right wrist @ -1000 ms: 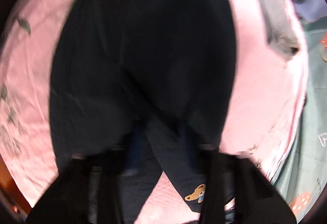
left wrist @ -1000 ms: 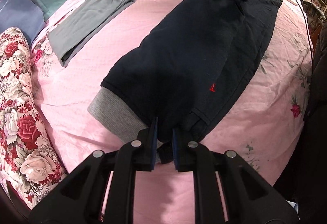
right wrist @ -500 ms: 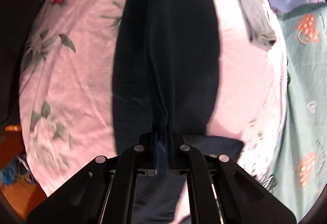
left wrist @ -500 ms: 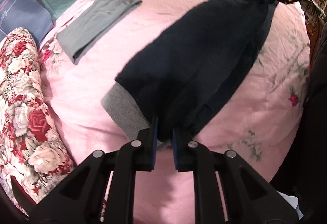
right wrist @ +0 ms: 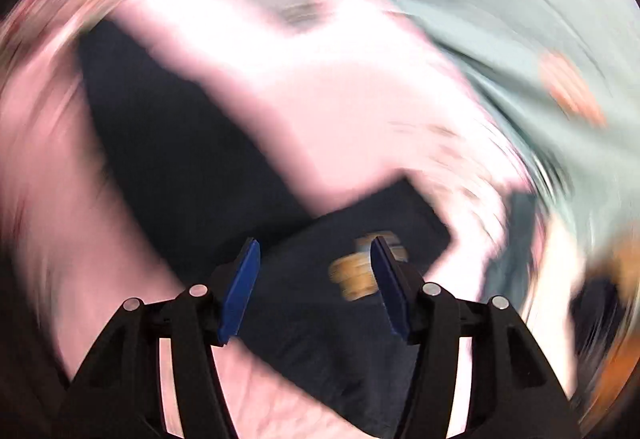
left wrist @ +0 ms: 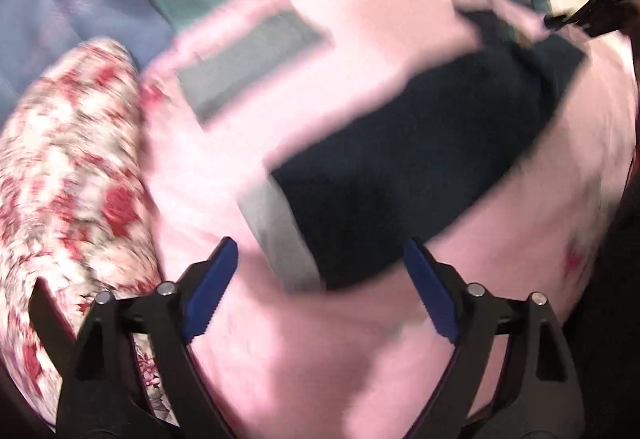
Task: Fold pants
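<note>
The dark navy pants lie folded lengthwise on the pink bed sheet, with a grey lining band showing at the near end. My left gripper is open and empty just above that near end. In the right wrist view the pants stretch away to the upper left, and a dark piece with a yellow emblem lies under my right gripper, which is open and empty. Both views are motion-blurred. The right gripper also shows in the left wrist view.
A folded grey garment lies on the sheet at the far left. A floral pillow sits at the left edge. A teal blanket with orange prints covers the far side.
Both grippers have opened and let go of the pants, which now lie on the bed. Both grippers have pulled back and swung, blurring the views.
</note>
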{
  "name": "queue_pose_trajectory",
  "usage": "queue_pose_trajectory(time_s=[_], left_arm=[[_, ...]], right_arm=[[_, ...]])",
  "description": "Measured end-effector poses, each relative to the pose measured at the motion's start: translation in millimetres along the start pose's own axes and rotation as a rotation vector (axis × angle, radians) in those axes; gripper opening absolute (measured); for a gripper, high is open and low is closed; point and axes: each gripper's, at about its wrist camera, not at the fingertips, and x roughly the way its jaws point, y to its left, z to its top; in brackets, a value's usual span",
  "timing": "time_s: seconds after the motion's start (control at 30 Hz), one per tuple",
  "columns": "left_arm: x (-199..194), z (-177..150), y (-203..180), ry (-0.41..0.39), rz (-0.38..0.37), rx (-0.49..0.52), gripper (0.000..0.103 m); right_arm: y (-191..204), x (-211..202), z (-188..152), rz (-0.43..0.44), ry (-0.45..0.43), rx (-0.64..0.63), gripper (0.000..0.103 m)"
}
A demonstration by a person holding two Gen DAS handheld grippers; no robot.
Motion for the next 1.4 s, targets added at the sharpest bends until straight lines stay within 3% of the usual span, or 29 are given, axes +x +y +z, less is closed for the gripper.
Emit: queue_pose_trajectory(time_s=[0.03, 0.1, 0.2, 0.27, 0.4, 0.5, 0.57, 0.6, 0.63, 0.7, 0.8, 0.97, 1.1, 1.2, 1.33, 1.4], left_arm=[[-8, 8, -2, -0.030, -0.028, -0.029, 0.087], [-20, 26, -11, -0.096, -0.030, -0.101, 0.087], [-17, 39, -25, -0.153, -0.075, -0.187, 0.088], [0, 41, -35, -0.152, -0.097, -0.234, 0.088], [33, 37, -46, -0.070, -0.080, -0.327, 0.088], [30, 30, -49, -0.093, -0.092, -0.379, 0.088], [30, 26, -50, -0.086, -0.100, -0.387, 0.088], [30, 24, -49, -0.082, -0.101, -0.386, 0.088], [31, 23, -49, -0.075, -0.101, -0.384, 0.088], [33, 21, -46, -0.068, -0.101, -0.382, 0.088], [37, 24, -41, -0.071, -0.099, -0.385, 0.088], [47, 34, -42, -0.063, -0.110, -0.385, 0.088], [56, 45, -56, -0.049, -0.122, -0.349, 0.088], [63, 55, -70, -0.032, -0.148, -0.334, 0.088], [71, 70, -91, -0.006, -0.167, -0.301, 0.088], [70, 79, -102, -0.010, -0.159, -0.266, 0.088]], right_arm=[[-21, 18, 14, -0.016, 0.017, 0.164, 0.065], [-44, 44, 28, -0.007, 0.002, 0.370, 0.065], [-60, 98, 40, -0.046, 0.066, 0.574, 0.065], [-63, 119, 40, -0.064, 0.110, 0.635, 0.065], [-59, 146, 33, -0.098, 0.178, 0.725, 0.065], [-53, 157, 37, -0.157, 0.203, 0.716, 0.065], [-54, 167, 34, -0.135, 0.239, 0.730, 0.054], [-54, 166, 32, -0.126, 0.224, 0.735, 0.042], [-54, 165, 32, -0.130, 0.218, 0.720, 0.020], [-57, 160, 31, -0.114, 0.210, 0.715, 0.008], [-76, 124, 22, -0.054, 0.117, 0.796, 0.007], [-122, 20, -24, 0.081, -0.120, 0.959, 0.007], [-150, -39, -97, 0.090, -0.199, 1.106, 0.007], [-162, -41, -164, 0.043, -0.146, 1.188, 0.007], [-165, -1, -253, 0.033, 0.121, 1.369, 0.013], [-163, -8, -268, 0.026, 0.117, 1.382, 0.014]])
